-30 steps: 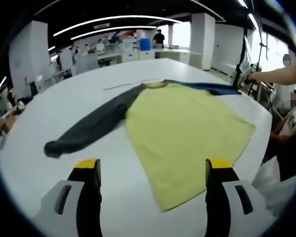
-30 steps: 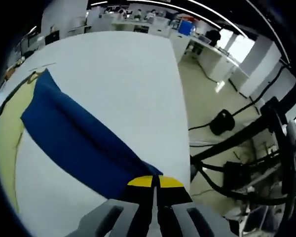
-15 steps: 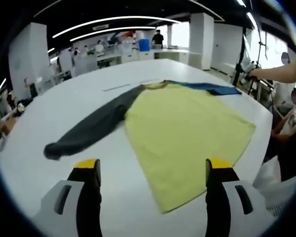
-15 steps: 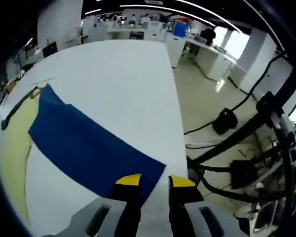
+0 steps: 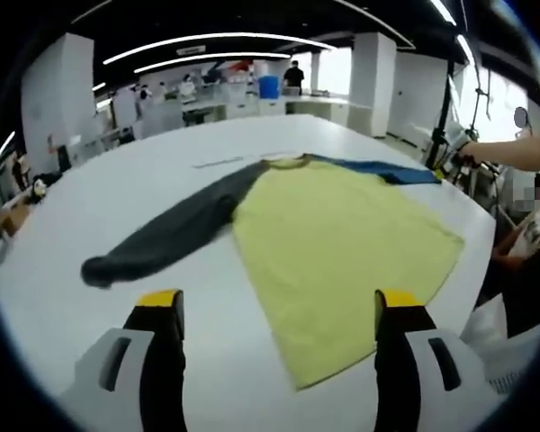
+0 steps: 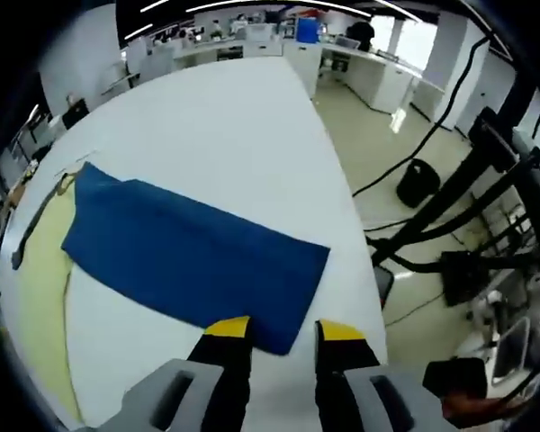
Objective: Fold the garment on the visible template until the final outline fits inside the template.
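Hovering left gripper point(image 5: 277, 306), jaws wide apart, empty, above near hem of yellow shirt body point(image 5: 342, 243). Garment flat on white table point(image 5: 117, 198); dark grey sleeve point(image 5: 171, 234) stretched left, blue sleeve point(image 6: 193, 252) far right. Right gripper point(image 6: 283, 329) parted, released, at blue cuff edge, contact unclear.

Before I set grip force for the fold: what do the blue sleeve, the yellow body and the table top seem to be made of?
Blue sleeve: soft matte knit by the look, lying flat without sheen. Yellow body: the same limp matte fabric, likely cotton jersey, faintly rippled at its hem. Table top: hard, smooth white board, perhaps laminate, with a dull even reflection.
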`<action>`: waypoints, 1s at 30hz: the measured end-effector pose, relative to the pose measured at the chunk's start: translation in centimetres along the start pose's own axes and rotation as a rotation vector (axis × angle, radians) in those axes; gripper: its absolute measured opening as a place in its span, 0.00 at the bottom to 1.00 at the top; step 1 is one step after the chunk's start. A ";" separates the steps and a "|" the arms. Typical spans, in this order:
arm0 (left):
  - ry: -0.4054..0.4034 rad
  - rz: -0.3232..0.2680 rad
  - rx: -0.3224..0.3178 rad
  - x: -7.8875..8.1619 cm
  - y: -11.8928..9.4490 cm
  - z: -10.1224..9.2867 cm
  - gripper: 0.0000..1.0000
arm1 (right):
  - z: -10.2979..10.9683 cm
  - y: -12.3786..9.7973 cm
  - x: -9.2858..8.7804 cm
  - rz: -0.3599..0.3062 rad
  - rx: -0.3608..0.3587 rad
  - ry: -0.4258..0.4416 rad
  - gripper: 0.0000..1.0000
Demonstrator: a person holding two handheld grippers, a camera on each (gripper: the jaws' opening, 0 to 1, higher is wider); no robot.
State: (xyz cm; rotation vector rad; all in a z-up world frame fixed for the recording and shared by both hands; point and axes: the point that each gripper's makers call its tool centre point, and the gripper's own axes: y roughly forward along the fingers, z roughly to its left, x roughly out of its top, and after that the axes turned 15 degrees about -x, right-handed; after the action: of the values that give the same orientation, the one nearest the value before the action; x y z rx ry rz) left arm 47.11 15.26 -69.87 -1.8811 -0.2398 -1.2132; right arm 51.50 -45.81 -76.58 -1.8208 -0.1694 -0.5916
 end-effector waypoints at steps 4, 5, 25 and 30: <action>0.003 0.023 0.006 -0.3 -0.2 0.1 0.83 | -0.5 0.0 0.0 0.031 -0.006 0.094 0.18; 0.002 0.022 0.006 -0.3 -0.3 0.1 0.83 | -0.9 0.4 0.3 0.025 -0.003 0.089 0.16; 0.001 0.018 0.003 0.2 -0.9 0.3 0.83 | -1.8 1.7 0.4 0.100 0.031 0.140 0.00; 0.010 0.016 -0.008 0.3 -0.8 0.1 0.86 | -1.1 0.7 0.1 0.100 0.066 0.166 0.00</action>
State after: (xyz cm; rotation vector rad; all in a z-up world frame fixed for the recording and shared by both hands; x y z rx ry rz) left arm 46.86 15.72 -69.13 -1.8798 -0.2142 -1.2142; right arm 51.54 -47.04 -76.89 -1.6974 0.0142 -0.6558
